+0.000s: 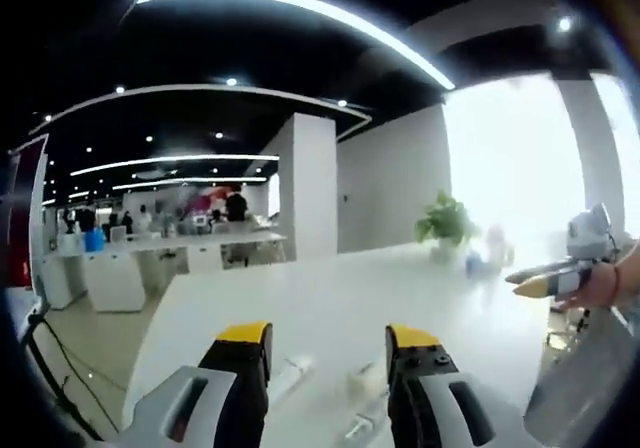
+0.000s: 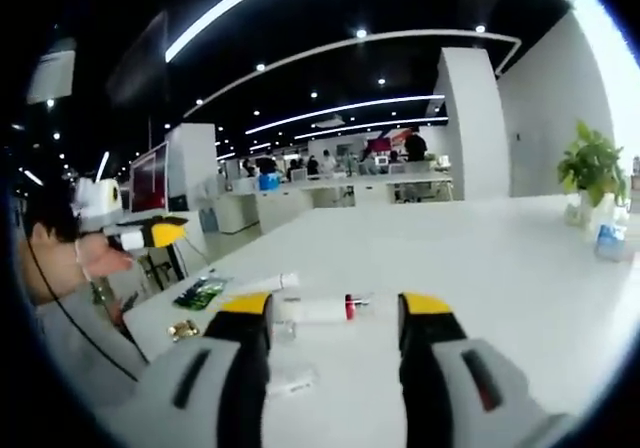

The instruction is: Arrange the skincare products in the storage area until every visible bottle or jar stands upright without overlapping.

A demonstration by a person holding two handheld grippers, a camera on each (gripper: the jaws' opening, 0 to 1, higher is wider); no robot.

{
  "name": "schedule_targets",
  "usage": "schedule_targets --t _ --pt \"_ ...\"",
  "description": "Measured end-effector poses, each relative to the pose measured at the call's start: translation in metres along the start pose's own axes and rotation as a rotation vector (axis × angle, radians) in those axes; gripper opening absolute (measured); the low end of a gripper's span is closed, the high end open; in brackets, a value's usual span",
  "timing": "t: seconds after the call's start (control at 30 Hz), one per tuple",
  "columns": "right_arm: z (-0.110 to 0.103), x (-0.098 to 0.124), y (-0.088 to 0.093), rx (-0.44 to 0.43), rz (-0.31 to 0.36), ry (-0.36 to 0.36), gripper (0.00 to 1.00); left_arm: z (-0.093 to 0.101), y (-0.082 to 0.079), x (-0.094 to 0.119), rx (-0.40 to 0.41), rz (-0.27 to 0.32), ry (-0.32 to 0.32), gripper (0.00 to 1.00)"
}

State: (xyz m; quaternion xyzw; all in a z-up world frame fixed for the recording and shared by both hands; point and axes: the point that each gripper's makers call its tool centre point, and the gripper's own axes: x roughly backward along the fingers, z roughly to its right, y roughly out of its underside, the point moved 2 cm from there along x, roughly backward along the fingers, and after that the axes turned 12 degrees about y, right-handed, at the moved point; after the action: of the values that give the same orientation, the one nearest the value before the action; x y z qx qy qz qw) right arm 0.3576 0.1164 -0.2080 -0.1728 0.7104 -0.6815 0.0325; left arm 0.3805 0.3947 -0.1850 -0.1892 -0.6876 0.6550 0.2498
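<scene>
Here, left gripper view: the left gripper [image 1: 328, 353], at 6 o'clock, hovers level above the white worktop [image 1: 330, 288], jaws wide and empty. Pale skincare products [image 1: 290, 376] lie flat between them, blurred. At 3 o'clock a hand [image 1: 600, 286] carries the right gripper [image 1: 540, 283].

Right gripper view: the right gripper [image 2: 335, 323] likewise hovers with jaws wide, holding nothing. A white tube [image 2: 320, 308] with a red band lies on its side just ahead; another tube [image 2: 292, 380] lies nearer. Judged so, nothing stands upright yet; the arranging remains to do.
</scene>
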Motion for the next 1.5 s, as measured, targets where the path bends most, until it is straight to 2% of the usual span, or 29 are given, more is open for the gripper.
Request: schedule_targets --t 0.2,0.27,0.5,0.6,0.67,0.87,1.03,1.2,1.33,1.5 --pt "0.002 -0.002 0.004 -0.009 -0.009 0.006 0.52 -0.005 0.003 -0.015 0.003 -0.010 0.044 0.43" --pt "0.001 -0.002 0.004 -0.006 -0.008 0.003 0.52 -0.006 0.006 -0.021 0.006 -0.033 0.063 0.43" --pt "0.000 -0.005 0.008 -0.007 -0.016 -0.020 0.52 0.001 0.033 -0.052 0.026 -0.156 0.203 0.37" --pt "0.004 -0.007 0.010 0.000 -0.018 -0.019 0.52 0.005 0.045 -0.067 0.010 -0.204 0.245 0.36" --pt "0.008 -0.009 0.011 -0.014 -0.020 -0.014 0.52 0.006 0.052 -0.078 -0.004 -0.230 0.262 0.36" --pt "0.013 -0.012 0.017 -0.037 -0.030 0.001 0.52 0.009 0.069 -0.101 0.023 -0.297 0.308 0.37" --pt "0.015 -0.013 0.021 -0.034 -0.041 0.002 0.52 0.008 0.083 -0.121 -0.008 -0.369 0.341 0.38" --pt "0.021 -0.014 0.023 -0.012 -0.044 0.006 0.52 0.016 0.091 -0.138 0.063 -0.410 0.415 0.38" --pt "0.030 -0.017 0.016 -0.013 -0.021 0.017 0.51 0.016 0.107 -0.148 -0.036 -0.530 0.430 0.35" --pt "0.033 -0.023 0.012 -0.007 -0.007 0.009 0.52 0.025 0.122 -0.156 -0.047 -0.588 0.479 0.35"
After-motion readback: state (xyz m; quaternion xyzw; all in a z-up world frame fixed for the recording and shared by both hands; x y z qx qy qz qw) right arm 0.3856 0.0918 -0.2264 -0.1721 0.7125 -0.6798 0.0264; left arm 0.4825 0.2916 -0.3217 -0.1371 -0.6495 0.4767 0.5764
